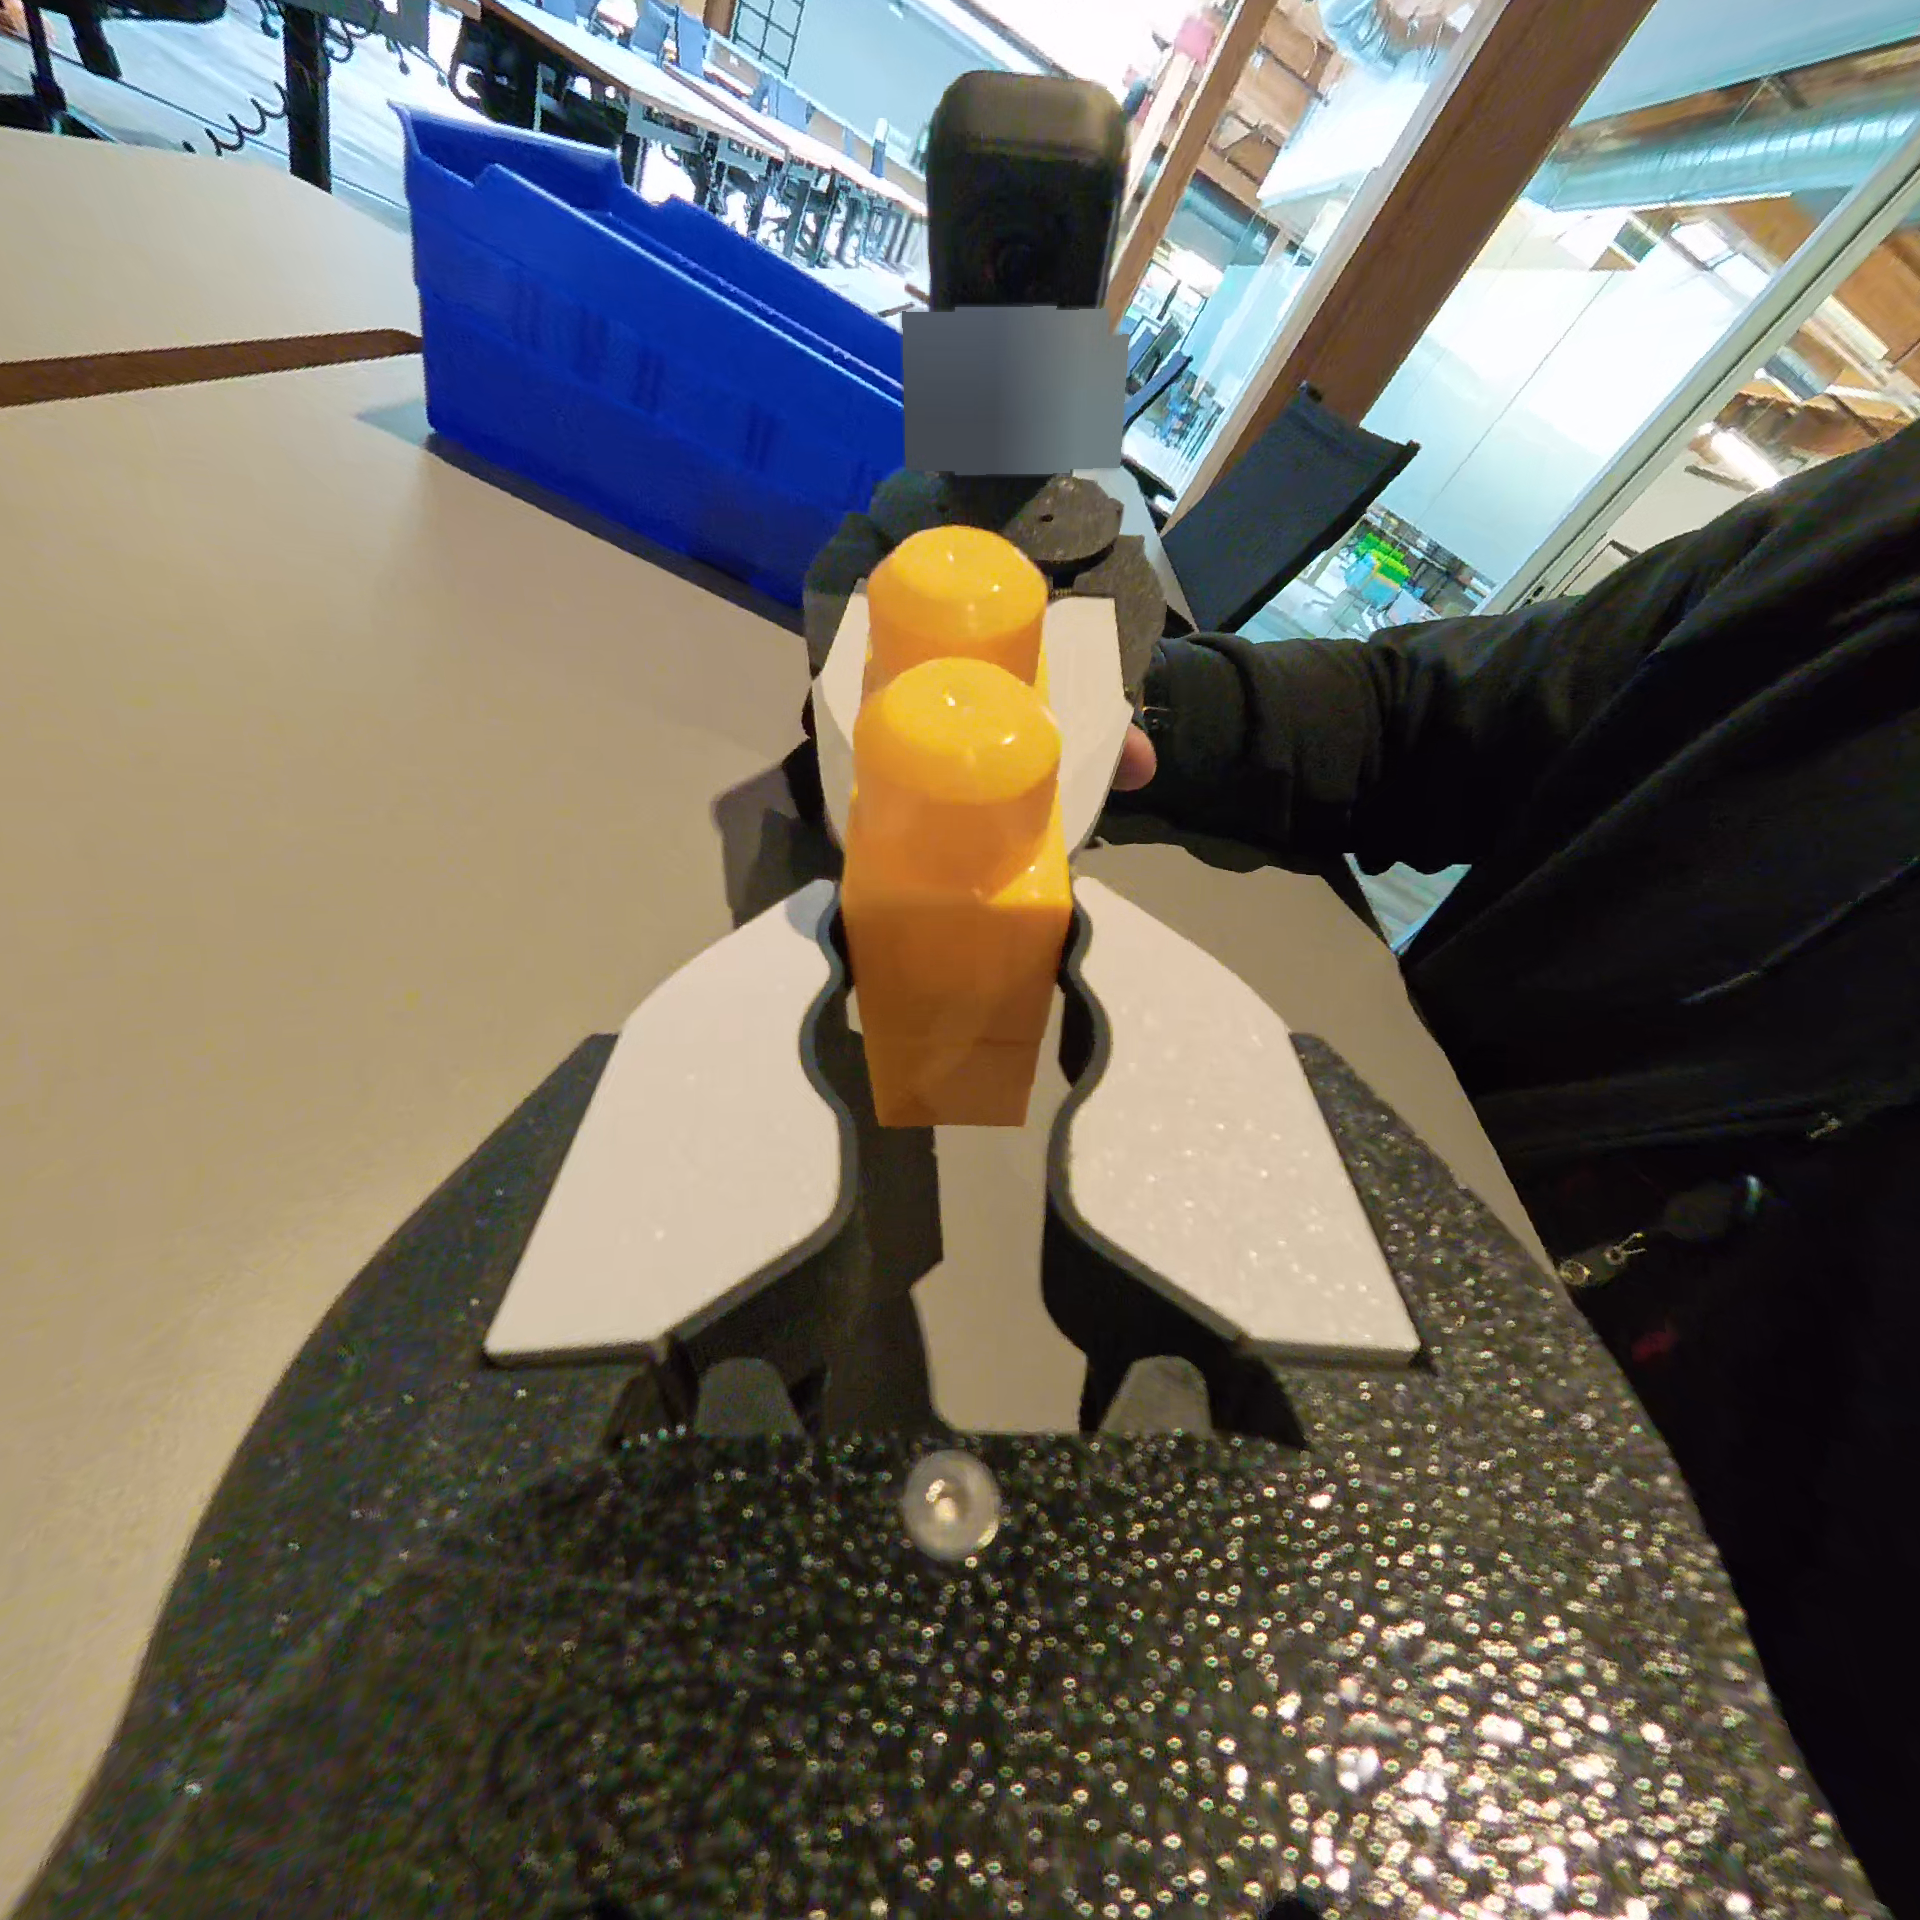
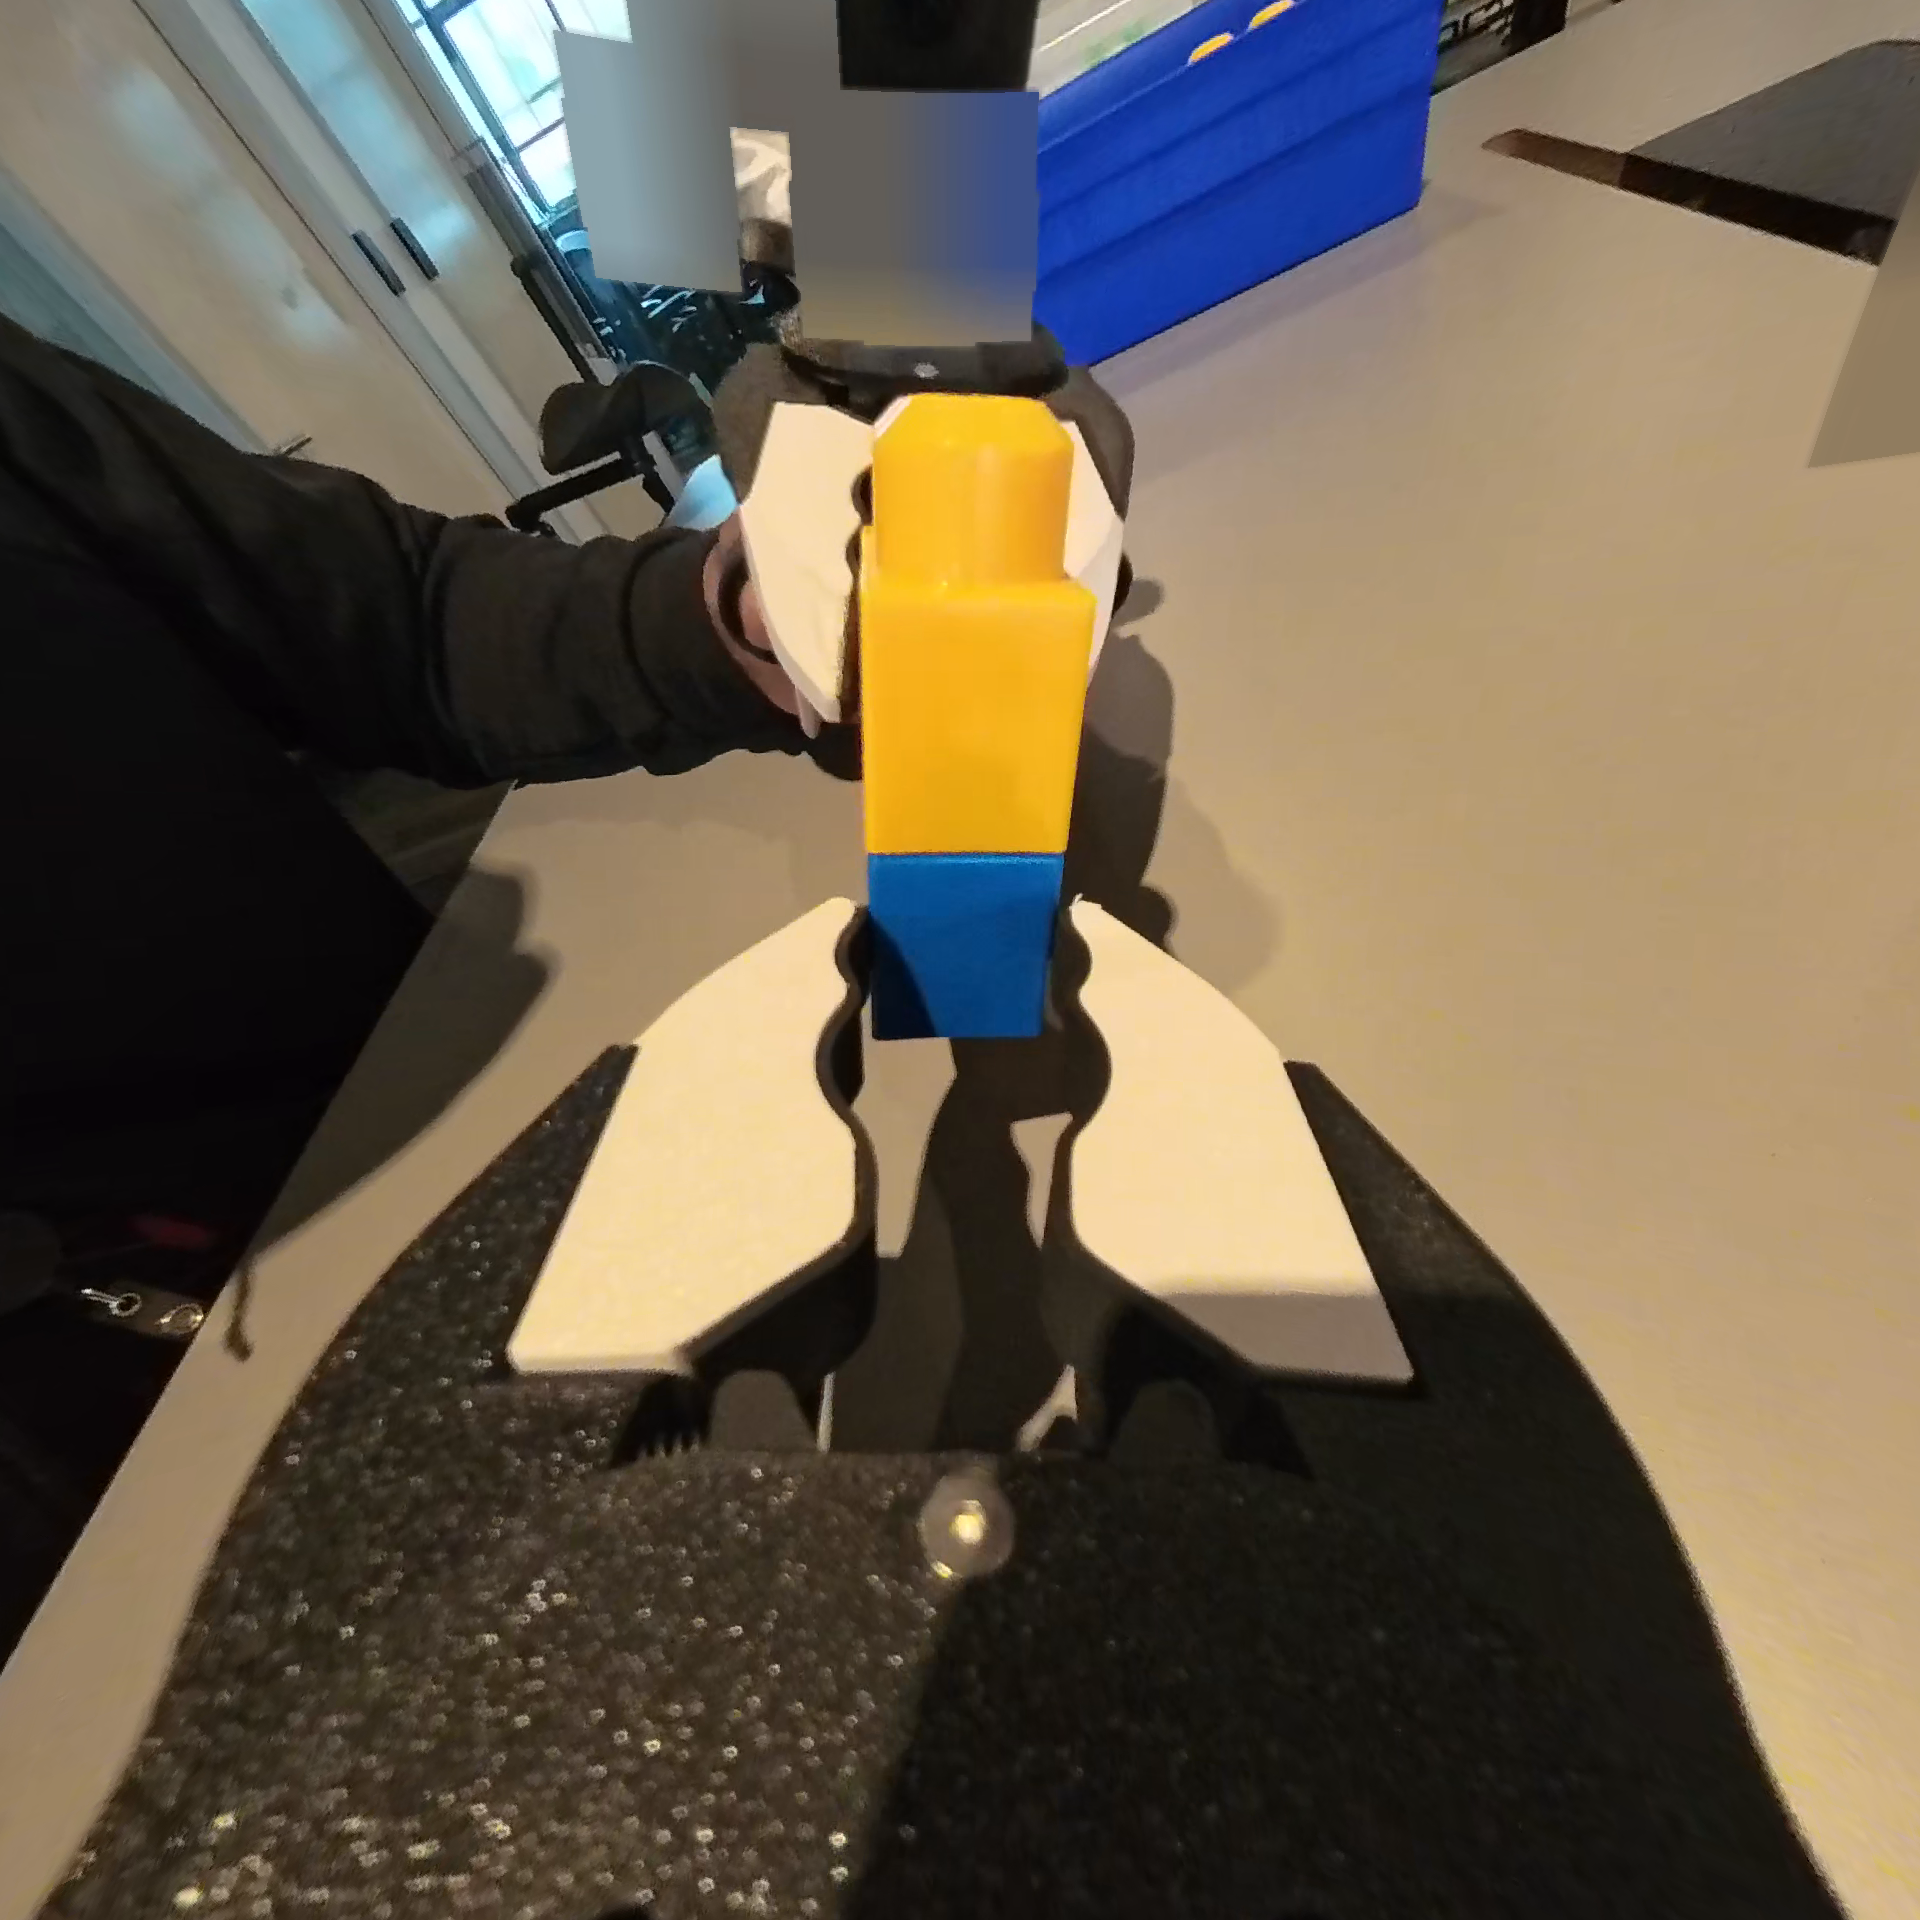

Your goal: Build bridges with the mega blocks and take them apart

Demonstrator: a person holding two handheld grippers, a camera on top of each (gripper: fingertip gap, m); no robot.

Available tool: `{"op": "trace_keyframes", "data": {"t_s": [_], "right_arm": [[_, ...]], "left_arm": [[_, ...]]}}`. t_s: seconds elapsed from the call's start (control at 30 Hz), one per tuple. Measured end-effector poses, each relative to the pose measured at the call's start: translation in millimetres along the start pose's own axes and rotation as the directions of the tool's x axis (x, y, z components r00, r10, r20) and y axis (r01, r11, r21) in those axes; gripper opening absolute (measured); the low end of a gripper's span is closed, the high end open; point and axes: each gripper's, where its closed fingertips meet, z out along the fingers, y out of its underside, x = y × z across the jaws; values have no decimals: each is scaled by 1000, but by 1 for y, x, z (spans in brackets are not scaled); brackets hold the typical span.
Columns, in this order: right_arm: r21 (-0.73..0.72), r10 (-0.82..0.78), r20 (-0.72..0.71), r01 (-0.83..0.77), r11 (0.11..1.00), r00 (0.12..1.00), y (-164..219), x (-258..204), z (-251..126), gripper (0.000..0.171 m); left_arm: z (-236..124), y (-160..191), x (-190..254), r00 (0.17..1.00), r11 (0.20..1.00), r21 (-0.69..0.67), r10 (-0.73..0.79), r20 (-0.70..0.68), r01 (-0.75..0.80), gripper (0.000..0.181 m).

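Note:
Both grippers hold one stack of mega blocks in the air above the beige table [image 1: 312, 727], facing each other. In the left wrist view my left gripper [image 1: 956, 920] is shut on the near end of a yellow-orange block [image 1: 951, 997] with two studs on top. The right gripper [image 1: 966, 675] closes around its far end. In the right wrist view my right gripper [image 2: 961, 940] is shut on a blue block [image 2: 961, 961] joined to the yellow block [image 2: 971, 717]. The left gripper [image 2: 966, 582] grips the yellow block's far end. The blue block is hidden in the left wrist view.
A blue plastic bin [image 1: 623, 343] stands on the table behind the grippers; it also shows in the right wrist view [image 2: 1226, 177] with yellow blocks [image 2: 1210, 47] inside. A person's black sleeves [image 1: 1558, 727] [image 2: 312, 623] hold the grippers at the table edge. A dark seam [image 1: 208, 364] crosses the table. The tips of both grippers are at nearly the same place.

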Motion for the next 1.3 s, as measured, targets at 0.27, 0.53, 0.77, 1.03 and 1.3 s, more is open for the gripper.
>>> {"op": "trace_keyframes", "data": {"t_s": [0.27,0.53,0.77,1.03,1.3], "right_arm": [[-19,5,-18,-5,1000,1000,2,2,2,33],[-56,-25,-10,25,998,1000,7,-1,5,33],[-54,-17,1,17,998,1000,7,-2,4,33],[-60,-33,-6,33,998,999,8,-2,4,33],[-78,-81,-24,79,994,996,10,-4,5,33]], "left_arm": [[1,1,4,999,1000,-9,-2,-32,2,54],[2,3,1,1000,1000,-14,-2,5,2,36],[3,3,0,995,995,-2,-95,1,95,36],[2,3,1,980,980,0,-197,-40,197,36],[2,5,2,960,963,-5,-270,-71,271,36]]}}
